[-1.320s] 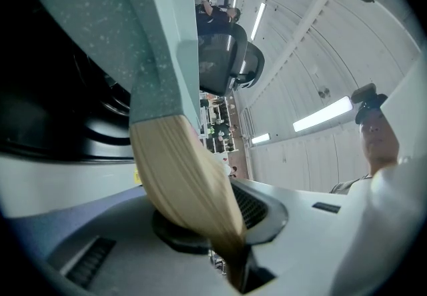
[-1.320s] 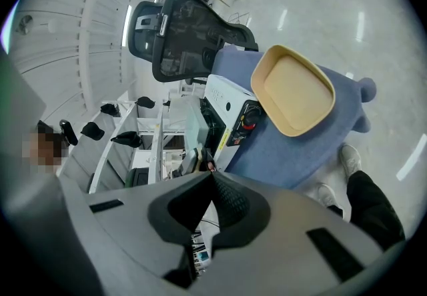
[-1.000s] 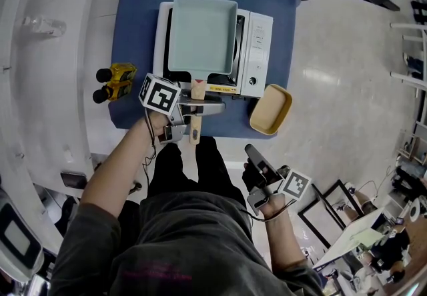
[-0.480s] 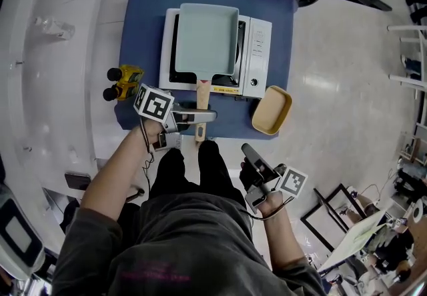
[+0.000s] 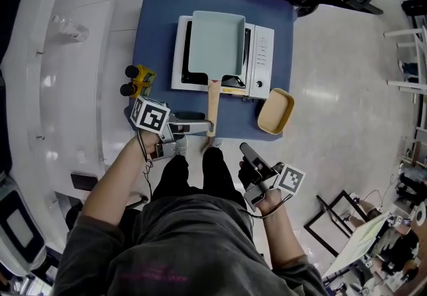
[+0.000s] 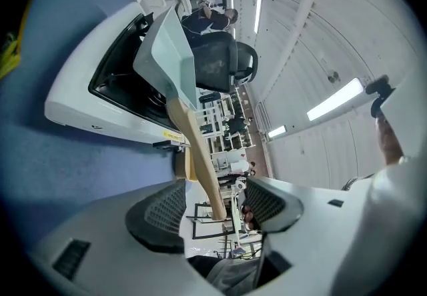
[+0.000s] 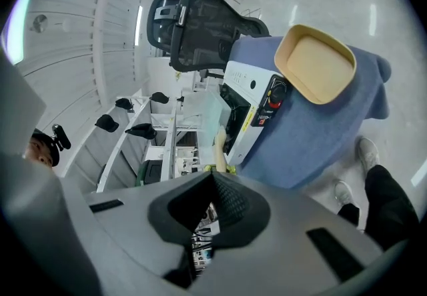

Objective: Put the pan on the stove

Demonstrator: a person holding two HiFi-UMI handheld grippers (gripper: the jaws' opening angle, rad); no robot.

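While the blue-clothed bench (image 5: 153, 35) stands on a pale glossy floor (image 5: 333, 88), the white stove (image 5: 261, 48) sits at its middle, with a tan dish (image 5: 275, 111) by the stove's front right corner and a yellow toy (image 5: 139, 81) to its left. The pale green rectangular pan (image 5: 217, 41) lies flat on the stove, its wooden handle (image 5: 213, 105) jutting past the stove's front toward me. My left tongs (image 6: 215, 201) have just been opening and stand released, the handle's tip between them untouched; my right tongs (image 7: 212, 188) are clenched on nothing, well back from the stove.

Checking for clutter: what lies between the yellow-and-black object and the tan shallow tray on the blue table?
The pale green square pan's wooden handle, jutting past the white stove's front, as the head view shows.
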